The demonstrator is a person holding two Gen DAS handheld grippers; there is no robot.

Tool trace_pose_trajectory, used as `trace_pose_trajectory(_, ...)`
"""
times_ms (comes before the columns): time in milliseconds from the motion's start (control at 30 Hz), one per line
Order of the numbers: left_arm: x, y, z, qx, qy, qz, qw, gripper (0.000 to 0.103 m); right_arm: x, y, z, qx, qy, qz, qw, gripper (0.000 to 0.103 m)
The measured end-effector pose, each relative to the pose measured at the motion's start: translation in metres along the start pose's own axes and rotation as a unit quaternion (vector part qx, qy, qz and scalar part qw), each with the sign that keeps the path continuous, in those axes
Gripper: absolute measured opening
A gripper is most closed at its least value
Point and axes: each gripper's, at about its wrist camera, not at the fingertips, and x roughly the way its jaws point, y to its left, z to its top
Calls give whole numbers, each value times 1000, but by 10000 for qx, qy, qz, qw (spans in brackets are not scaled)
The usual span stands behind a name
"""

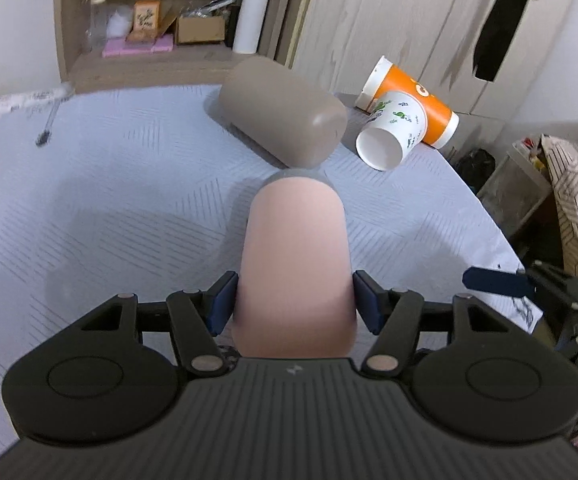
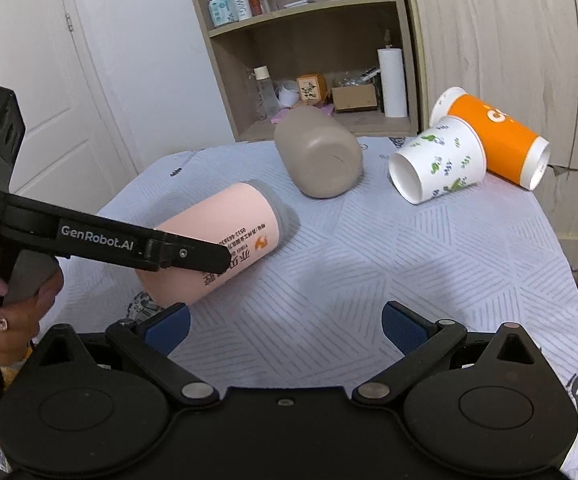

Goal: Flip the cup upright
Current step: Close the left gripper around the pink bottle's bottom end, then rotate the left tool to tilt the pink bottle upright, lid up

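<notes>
A pink cup (image 1: 295,264) with a grey rim lies on its side on the white tablecloth (image 1: 109,184). My left gripper (image 1: 293,304) is closed around it, blue pads on both sides of its body. In the right wrist view the pink cup (image 2: 225,236) lies at the left with the left gripper's finger (image 2: 193,258) across it. My right gripper (image 2: 287,330) is open and empty, above the cloth near the front edge. It shows at the right edge of the left wrist view (image 1: 501,282).
A taupe cup (image 2: 321,156), a white leaf-print paper cup (image 2: 437,160) and an orange paper cup (image 2: 501,146) lie on their sides at the back of the table. A shelf unit (image 2: 309,60) with bottles and a paper roll stands behind. The table edge drops off at the right.
</notes>
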Motion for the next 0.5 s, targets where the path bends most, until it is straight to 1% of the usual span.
trace_pose_trajectory(100,9,-4,0,-70,106,44,9999,61,1,-3,-2,52,30,27,10000,103)
trace_pose_trajectory(167,10,-7,-1,64,86,60,9999,61,4,-3,-4,31,97,7,9999,103)
trace_pose_trajectory(267,12,-9,-1,97,171,64,9998,62,6,-3,-2,31,120,35,9999,103)
trace_pose_trajectory(300,12,-8,0,93,200,74,9997,63,6,-2,-2,33,122,73,9999,103)
trace_pose_trajectory(367,10,-6,4,104,217,10,9997,71,7,0,-1,59,156,221,9996,103)
trace_pose_trajectory(400,8,-4,5,112,188,-55,9997,75,7,0,-1,101,178,374,9991,103)
trace_pose_trajectory(500,-1,5,9,39,133,-220,9997,77,8,-1,4,294,264,817,9959,103)
